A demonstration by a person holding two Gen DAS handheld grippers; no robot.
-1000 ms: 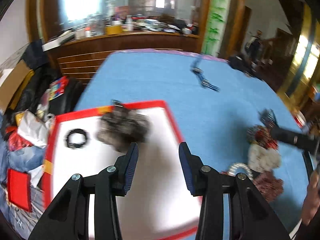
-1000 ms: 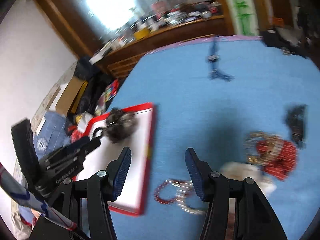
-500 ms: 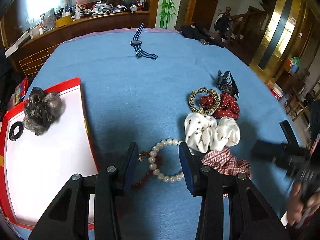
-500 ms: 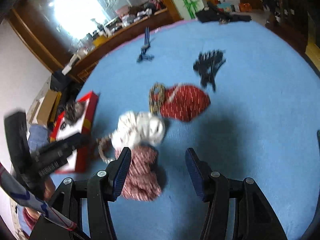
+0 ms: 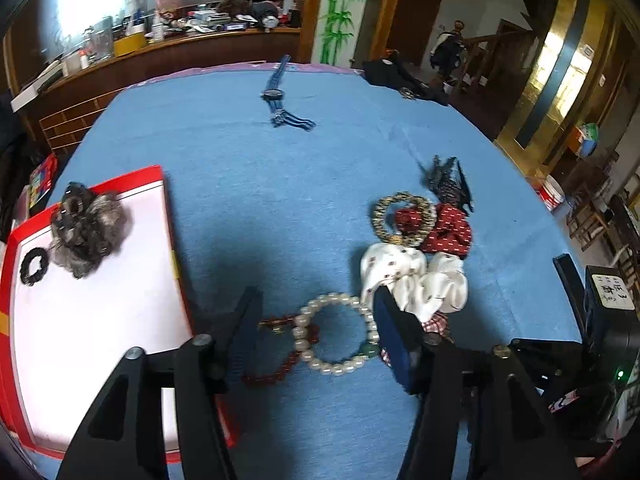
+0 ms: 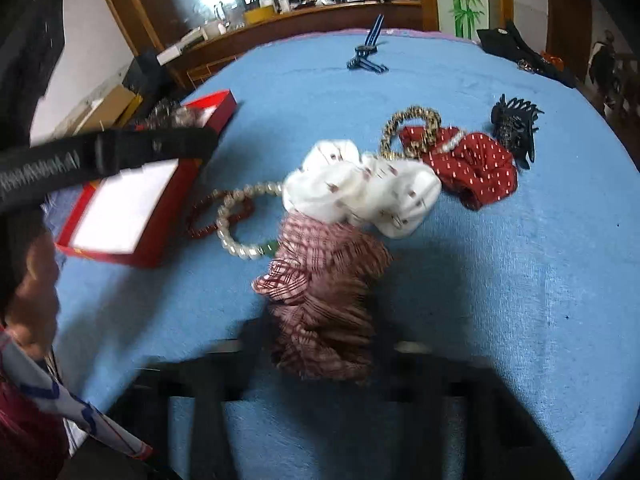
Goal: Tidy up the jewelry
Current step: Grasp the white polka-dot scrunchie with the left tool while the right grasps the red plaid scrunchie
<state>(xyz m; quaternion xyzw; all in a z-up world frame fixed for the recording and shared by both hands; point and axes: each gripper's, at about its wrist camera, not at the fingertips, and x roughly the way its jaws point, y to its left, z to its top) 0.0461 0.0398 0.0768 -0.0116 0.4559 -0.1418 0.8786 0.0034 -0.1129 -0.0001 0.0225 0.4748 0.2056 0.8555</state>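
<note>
Left gripper [image 5: 316, 332]: jaws opening, straddling the pearl bracelet [image 5: 334, 334] on the blue cloth [image 5: 280, 184], ready to pick.
Right gripper [image 6: 320, 344]: closing around the plaid scrunchie [image 6: 324, 300], bound for the red tray [image 5: 100, 320].

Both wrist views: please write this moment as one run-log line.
left gripper: opening over white pearl bracelet | right gripper: closing on red plaid fabric scrunchie

Left gripper [image 5: 320, 336]: black angular linkage arms with silver pivot screws and blue ribbed finger pads [image 5: 394, 336]. Right gripper [image 6: 320, 344]: black, motion-blurred. Lower left of the right-wrist frame: dark red sleeve [image 6: 28, 440].
</note>
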